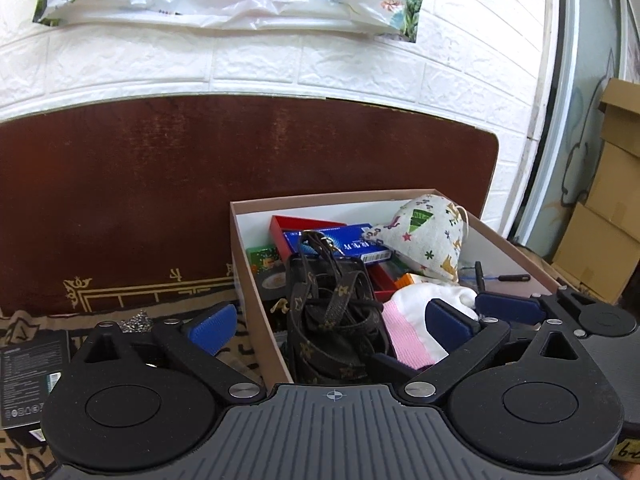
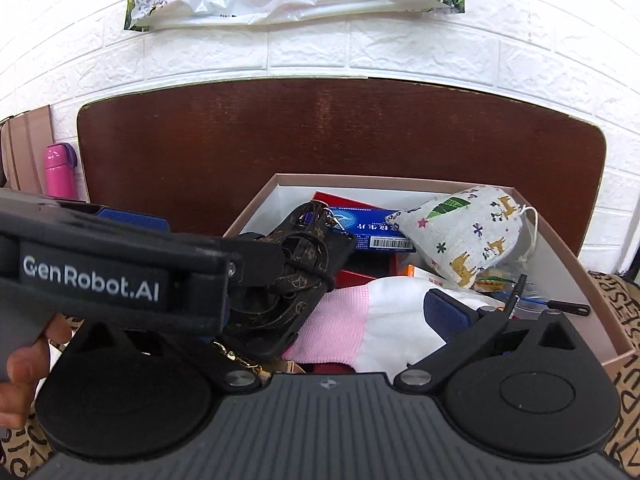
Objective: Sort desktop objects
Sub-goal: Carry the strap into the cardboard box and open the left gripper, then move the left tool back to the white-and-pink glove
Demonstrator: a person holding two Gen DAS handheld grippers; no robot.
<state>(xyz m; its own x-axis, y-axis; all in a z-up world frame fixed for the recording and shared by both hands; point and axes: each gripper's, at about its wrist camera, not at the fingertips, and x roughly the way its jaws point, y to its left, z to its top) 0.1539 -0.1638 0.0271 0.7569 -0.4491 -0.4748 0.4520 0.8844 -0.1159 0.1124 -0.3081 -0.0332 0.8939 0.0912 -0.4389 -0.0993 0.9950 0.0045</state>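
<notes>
Against white brick wall (image 1: 256,68), box (image 1: 256,288) looks full; both claws, left (image 1: 332,326) and right (image 2: 280,312), gape empty, so withdraw carefully, avoiding strap (image 1: 332,300).

— Anything you can actually read here?

— Clearest is "GenRobot.AI", white letters on the black body of the left gripper (image 2: 244,256), crossing the left of the right wrist view.

— And in the box (image 2: 256,200)?

— The blue carton (image 2: 372,226) carries white Chinese characters and a barcode; neither is legible. At far right, the patterned cloth (image 2: 624,320) has large dark letters, cut off and unreadable.

— The black package (image 1: 28,380), near left?

— Fine print, too small to read.
</notes>
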